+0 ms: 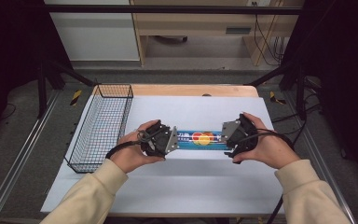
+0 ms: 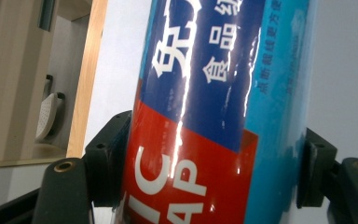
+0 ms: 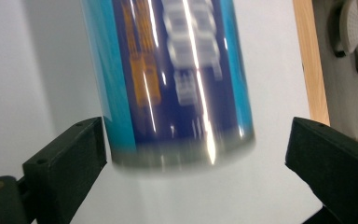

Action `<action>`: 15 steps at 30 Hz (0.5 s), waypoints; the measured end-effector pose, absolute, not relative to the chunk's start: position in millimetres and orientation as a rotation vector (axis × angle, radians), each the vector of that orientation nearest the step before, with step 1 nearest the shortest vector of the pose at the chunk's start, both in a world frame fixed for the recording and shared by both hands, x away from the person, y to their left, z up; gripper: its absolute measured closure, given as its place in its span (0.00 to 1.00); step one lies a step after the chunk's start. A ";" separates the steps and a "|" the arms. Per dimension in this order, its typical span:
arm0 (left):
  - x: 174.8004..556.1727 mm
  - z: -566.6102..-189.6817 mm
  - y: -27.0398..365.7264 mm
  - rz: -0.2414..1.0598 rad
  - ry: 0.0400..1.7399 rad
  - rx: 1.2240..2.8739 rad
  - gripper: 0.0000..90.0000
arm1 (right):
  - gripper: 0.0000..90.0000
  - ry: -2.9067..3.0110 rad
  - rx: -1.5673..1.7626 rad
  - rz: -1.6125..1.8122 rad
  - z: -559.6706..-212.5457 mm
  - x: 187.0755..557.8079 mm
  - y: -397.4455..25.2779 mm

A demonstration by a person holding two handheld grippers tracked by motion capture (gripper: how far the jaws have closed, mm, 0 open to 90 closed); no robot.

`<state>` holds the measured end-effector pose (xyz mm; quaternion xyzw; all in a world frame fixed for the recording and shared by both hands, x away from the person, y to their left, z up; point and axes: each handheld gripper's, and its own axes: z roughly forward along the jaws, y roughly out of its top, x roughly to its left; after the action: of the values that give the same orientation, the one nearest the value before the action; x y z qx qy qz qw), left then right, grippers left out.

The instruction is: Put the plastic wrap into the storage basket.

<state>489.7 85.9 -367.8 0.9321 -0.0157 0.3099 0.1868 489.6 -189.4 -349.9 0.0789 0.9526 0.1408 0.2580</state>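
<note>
The surface [image 1: 177,182] is a wooden top covered by a pale sheet, with wide bare room in front of the hands and behind them up to the far wooden edge. A black wire basket [image 1: 101,127] stands along the left edge of the sheet, its near corner close to the person's left wrist. Across the middle lies a long blue and red tube-shaped package [image 1: 201,138], set crosswise between the two hands and well apart from every edge. The left claw [image 1: 173,140] meets its left end; in the left gripper view both jaws press against the sides of the package [image 2: 205,116], gripping it, and glossy white lettering on red and dark blue shows there that the high view leaves too small to read. The right claw [image 1: 224,138] sits at the right end; the right gripper view shows its jaws spread wide, apart from the blurred end of the package [image 3: 177,79], with pale sheet visible on both sides.
</note>
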 end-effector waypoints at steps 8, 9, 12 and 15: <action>493.9 -363.6 93.6 0.890 0.012 2.622 0.31 | 0.07 2.520 0.393 0.419 -359.9 491.1 -224.1; 494.8 -363.2 93.8 0.888 0.041 2.617 0.31 | 0.08 2.518 0.412 0.421 -362.8 491.9 -226.2; 498.5 -360.3 92.7 0.913 0.123 2.617 0.32 | 0.09 2.491 0.495 0.421 -372.9 493.4 -229.6; 504.7 -356.4 92.3 0.945 0.207 2.606 0.32 | 0.09 2.461 0.547 0.450 -384.2 492.1 -229.4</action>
<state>504.7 92.3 -356.4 0.9222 0.0732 0.3343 0.1799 492.1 -229.4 -384.2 0.2046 0.9208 0.1685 0.2862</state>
